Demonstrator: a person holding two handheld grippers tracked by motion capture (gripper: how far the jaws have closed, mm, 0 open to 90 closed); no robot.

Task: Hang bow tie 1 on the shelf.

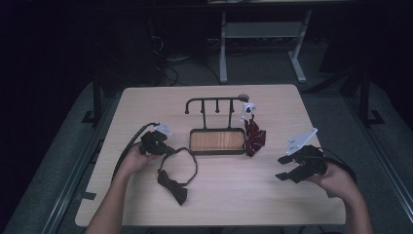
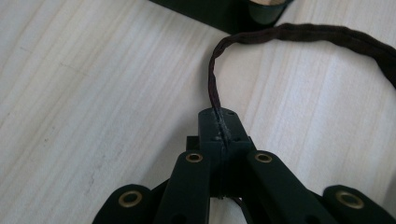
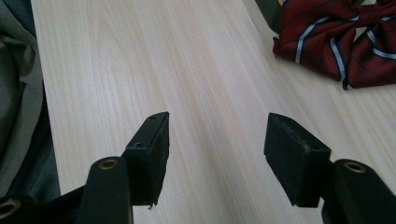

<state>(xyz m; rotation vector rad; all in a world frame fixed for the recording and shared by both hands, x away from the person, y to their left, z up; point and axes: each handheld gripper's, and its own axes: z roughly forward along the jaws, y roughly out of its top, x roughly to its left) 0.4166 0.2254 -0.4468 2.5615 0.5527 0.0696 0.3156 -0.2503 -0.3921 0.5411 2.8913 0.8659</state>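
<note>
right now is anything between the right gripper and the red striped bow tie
Nothing visible: bare tabletop lies between the open right gripper and the red striped bow tie, which rests beside the stand's tray.

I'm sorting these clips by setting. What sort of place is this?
Probably a lab or workshop recording station, not a home: a light wooden table in a dark room, another desk frame and loose cables on the floor behind, and a hand-held gripper pinching a dark bow tie by its strap.
</note>
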